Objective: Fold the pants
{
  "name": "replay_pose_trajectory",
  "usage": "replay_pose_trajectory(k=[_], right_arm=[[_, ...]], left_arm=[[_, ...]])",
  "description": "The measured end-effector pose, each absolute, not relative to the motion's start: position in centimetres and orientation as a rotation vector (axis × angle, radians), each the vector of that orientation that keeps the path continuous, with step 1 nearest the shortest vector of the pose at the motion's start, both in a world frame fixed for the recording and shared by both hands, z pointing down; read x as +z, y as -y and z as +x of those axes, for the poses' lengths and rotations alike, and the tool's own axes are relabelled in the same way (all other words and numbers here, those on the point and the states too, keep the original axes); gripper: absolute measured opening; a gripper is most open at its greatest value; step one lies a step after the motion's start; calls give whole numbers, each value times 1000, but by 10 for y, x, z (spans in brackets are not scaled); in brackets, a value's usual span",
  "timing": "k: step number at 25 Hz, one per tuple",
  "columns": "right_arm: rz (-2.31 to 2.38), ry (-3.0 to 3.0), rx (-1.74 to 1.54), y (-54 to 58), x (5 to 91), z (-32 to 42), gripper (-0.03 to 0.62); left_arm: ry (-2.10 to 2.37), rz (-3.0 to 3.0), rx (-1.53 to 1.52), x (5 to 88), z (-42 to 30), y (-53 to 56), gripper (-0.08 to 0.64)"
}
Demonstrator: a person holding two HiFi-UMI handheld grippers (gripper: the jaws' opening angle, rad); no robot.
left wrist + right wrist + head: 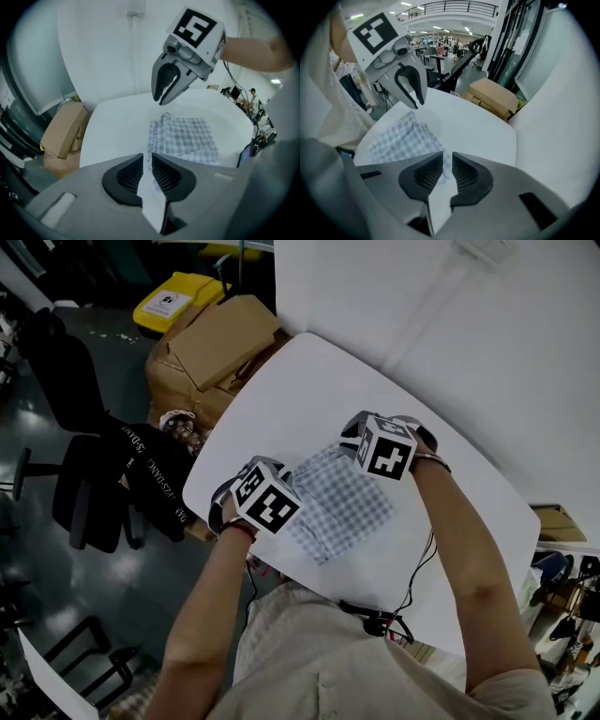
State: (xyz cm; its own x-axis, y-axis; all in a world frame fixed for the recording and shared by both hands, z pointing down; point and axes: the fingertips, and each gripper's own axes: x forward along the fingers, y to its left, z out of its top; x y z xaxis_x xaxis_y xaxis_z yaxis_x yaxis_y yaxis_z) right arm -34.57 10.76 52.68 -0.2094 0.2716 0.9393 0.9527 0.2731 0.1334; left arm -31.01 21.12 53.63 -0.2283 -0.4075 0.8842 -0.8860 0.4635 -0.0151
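Two narrowly parted, empty: left tool (pixel 146 161), right tool (pixel 447 161); folded pants (pixel 342 502), bare table (pixel 309 381) around.

Checked pants (pixel 342 507) on a white table (pixel 309 381)
The pants carry a fine gingham check of pale blue-grey and white; the table is plain white. The left gripper (pixel 147 159) and right gripper (pixel 447 159) are grey with black ribbed jaws, each bearing a white cube (pixel 267 495) printed with black square markers. The cardboard boxes (pixel 220 343) are brown, the bin (pixel 178 298) yellow, the office chair (pixel 70 381) black.
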Motion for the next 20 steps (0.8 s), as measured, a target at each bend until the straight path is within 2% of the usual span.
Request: replay_pose_trajectory(k=[4,7,13,20], right_arm=[[-1213,1695,-841,-120,521,-288,92],[-1210,1672,-821,-118,542,-263,117],[-1162,1669,-829,-124,576,-271,115],[-1112,1665,-775,-145,600,-291,89]], left_arm=[[1715,1315,629,529,-276,-186,65],[1610,1428,757,546,-244,-175,66],[1528,1392,841,587,-214,-170,66],[1500,1334,797,609,-199,-188,64]])
